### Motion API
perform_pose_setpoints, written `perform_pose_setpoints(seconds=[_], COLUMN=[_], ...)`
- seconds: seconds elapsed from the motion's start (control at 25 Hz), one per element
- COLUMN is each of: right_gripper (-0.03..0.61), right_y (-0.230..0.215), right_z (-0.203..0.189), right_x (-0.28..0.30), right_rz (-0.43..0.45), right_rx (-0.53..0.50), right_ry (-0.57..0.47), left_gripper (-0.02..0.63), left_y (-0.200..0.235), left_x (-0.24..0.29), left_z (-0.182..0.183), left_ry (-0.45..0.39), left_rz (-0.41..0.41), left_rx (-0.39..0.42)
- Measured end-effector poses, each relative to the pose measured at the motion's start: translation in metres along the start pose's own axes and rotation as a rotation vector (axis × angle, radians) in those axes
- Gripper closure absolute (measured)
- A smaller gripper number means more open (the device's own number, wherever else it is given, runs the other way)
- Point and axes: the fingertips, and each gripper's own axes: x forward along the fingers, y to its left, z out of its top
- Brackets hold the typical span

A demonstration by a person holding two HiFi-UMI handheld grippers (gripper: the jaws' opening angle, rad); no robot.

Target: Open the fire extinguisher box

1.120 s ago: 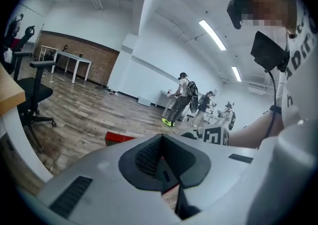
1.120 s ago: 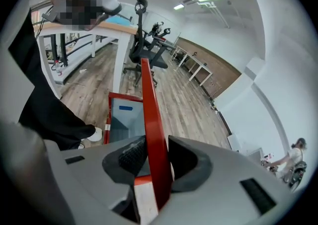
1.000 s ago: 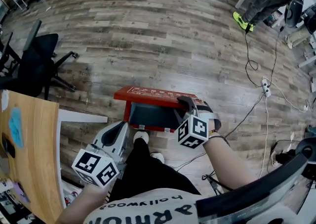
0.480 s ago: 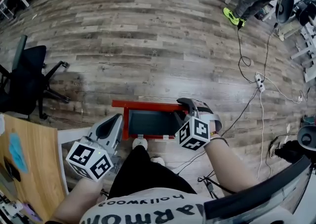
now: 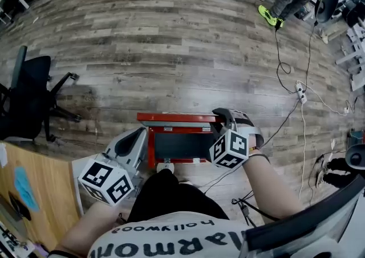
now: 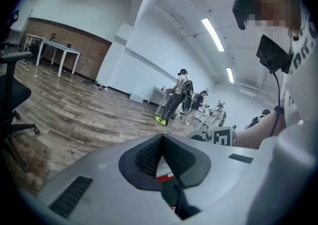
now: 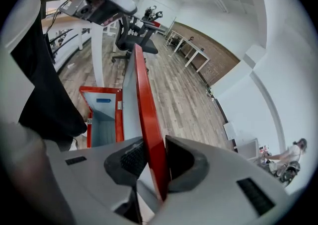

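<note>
Head view shows the fire extinguisher box (image 5: 151, 147) on the wooden floor just ahead of the person's feet, its long axis running left to right. Its lid (image 5: 177, 118) is raised along the far side, nearly on edge. The right gripper (image 5: 223, 118) sits at the lid's right end. In the right gripper view its jaws are closing on the red lid edge, which passes straight between the pads, so the grip looks sound. The box's open grey inside lies to the near side of that grip, so any further swing would likely carry the lid away toward the far side, turning about its long far edge. The left gripper (image 5: 137, 136) hangs just beside the box's left wall, jaws together with nothing between them, nearer the box body than the lid.
</note>
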Motion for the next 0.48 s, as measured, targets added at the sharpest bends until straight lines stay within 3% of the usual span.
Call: perform_pose_setpoints(seconds=[0.2, 0.48], right_gripper=[0.482, 0.482], right_y=[-0.007, -0.018], right_z=[0.0, -0.003], right_x=[0.01, 0.017], right_rz=[-0.005, 0.029], right_rx=[0.005, 0.004], right_ry=[0.026, 0.007], left_gripper=[0.609, 0.609], left_y=[0.015, 0.023], left_x=[0.009, 0.015], left_z=[-0.001, -0.004], left_ry=[0.015, 0.007], left_rz=[-0.02, 0.045], left_rx=[-0.005, -0.043])
